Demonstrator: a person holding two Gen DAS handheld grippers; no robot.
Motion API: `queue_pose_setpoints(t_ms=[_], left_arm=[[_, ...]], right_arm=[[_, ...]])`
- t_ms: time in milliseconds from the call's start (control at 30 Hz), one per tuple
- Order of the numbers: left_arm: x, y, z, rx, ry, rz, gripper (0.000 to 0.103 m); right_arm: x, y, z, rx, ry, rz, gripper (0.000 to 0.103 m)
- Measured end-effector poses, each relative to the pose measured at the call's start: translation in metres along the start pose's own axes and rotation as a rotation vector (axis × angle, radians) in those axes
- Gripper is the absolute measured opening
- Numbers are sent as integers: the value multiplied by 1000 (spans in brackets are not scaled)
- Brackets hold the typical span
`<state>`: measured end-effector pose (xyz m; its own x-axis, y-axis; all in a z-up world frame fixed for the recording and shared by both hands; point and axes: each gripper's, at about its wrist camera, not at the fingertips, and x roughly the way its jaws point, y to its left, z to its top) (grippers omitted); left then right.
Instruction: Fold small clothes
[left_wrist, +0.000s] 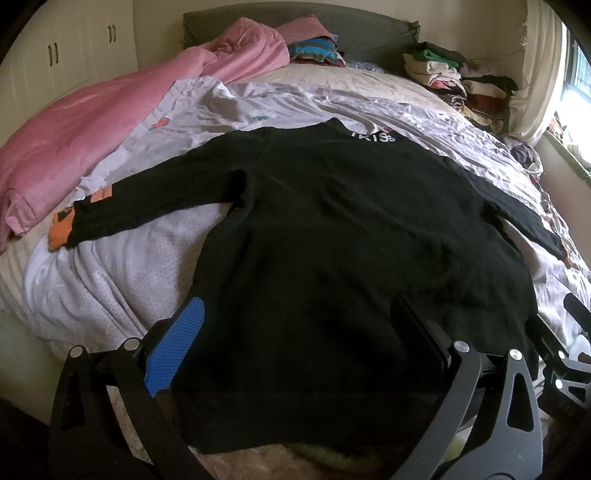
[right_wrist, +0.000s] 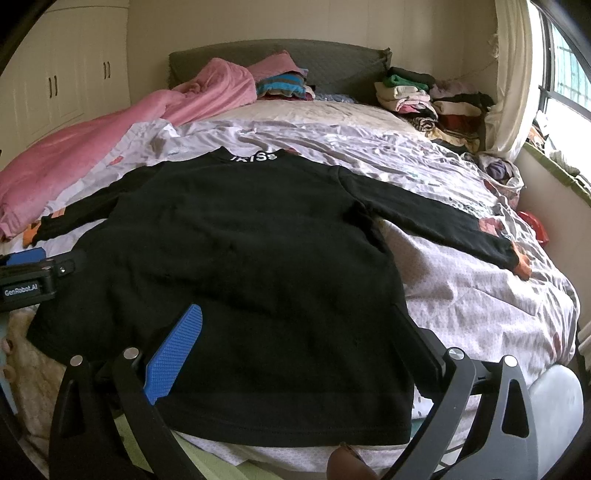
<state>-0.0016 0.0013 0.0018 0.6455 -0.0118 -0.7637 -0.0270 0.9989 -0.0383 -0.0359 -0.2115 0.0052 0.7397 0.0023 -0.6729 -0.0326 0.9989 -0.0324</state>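
A black long-sleeved shirt lies flat and spread out on the bed, back up, white letters at its collar, both sleeves stretched sideways with orange cuffs. It also shows in the right wrist view. My left gripper is open and empty, its fingers over the shirt's lower left hem. My right gripper is open and empty over the shirt's lower right hem. The left gripper's body shows at the left edge of the right wrist view.
A pale crumpled bedsheet covers the bed. A pink blanket lies along the left side. Stacks of folded clothes sit at the back right by the headboard. Window and curtain at right; cupboards at left.
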Motion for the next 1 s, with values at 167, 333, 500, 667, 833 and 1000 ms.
queue_pose_setpoints(t_ms=[167, 333, 500, 667, 833, 1000], left_arm=[[0, 0, 0, 1, -2, 2, 95], [0, 0, 0, 1, -2, 1, 95], [0, 0, 0, 1, -1, -1, 95], [-4, -9, 9, -1, 0, -3, 95], [-5, -11, 13, -1, -2, 2, 95], [-3, -15, 17, 1, -7, 2, 95]], right_arm=[[0, 0, 0, -1, -1, 0, 99], [0, 0, 0, 0, 0, 0, 99], [-1, 1, 0, -4, -2, 2, 99], [-2, 3, 4, -12, -9, 4, 99], [-2, 3, 5, -10, -9, 1, 99], [0, 4, 11, 1, -7, 17, 99]])
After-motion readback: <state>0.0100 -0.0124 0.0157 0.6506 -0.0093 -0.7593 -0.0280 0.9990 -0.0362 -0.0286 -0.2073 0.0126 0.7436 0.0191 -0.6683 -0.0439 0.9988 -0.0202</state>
